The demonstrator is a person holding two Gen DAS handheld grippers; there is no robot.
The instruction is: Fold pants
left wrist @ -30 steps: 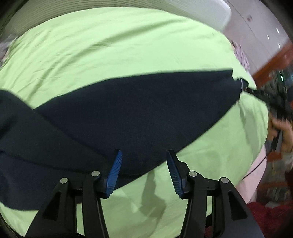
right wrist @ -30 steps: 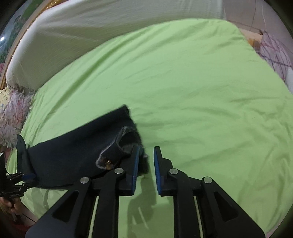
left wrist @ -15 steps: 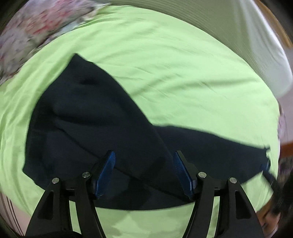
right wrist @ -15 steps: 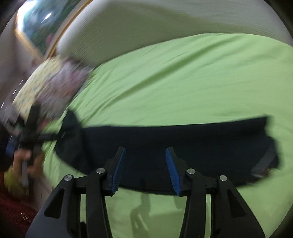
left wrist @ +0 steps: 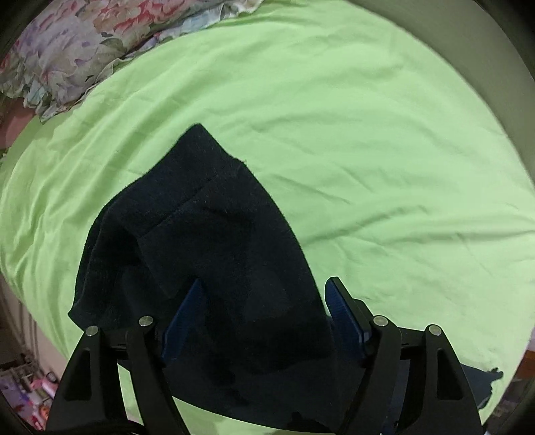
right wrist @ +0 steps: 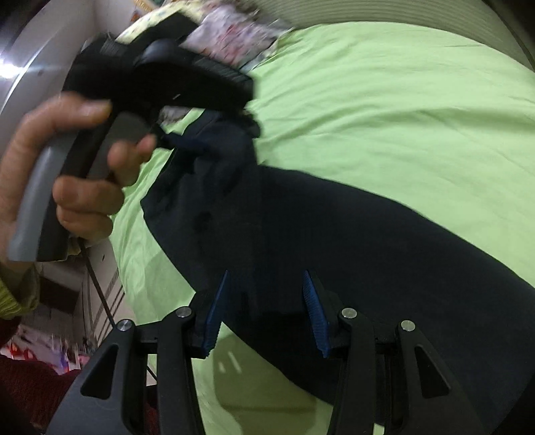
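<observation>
Dark navy pants (left wrist: 207, 234) lie on a green bed sheet (left wrist: 384, 134), one end doubled over in loose layers. My left gripper (left wrist: 265, 282) points down over that end. Its jaws are opening and stand wide, with cloth under and between the blue pads, which do not press it. In the right wrist view the pants (right wrist: 367, 241) run as a long band across the sheet (right wrist: 401, 100). My right gripper (right wrist: 265, 274) hovers open over the band's near edge, gripping nothing. A hand (right wrist: 77, 157) holds the left tool's black housing (right wrist: 174, 80) above the pants' far end.
Floral pillows (left wrist: 67, 50) lie at the sheet's upper left, blurred in the right wrist view (right wrist: 234, 36). A pale ribbed headboard (right wrist: 434, 20) borders the far side. The bed's edge and a cluttered floor (left wrist: 30, 395) show at the lower left.
Both grippers' jaws have widened. The right gripper left the waistband end and swept along the pants toward the left hand. The left gripper swung across over the doubled end.
</observation>
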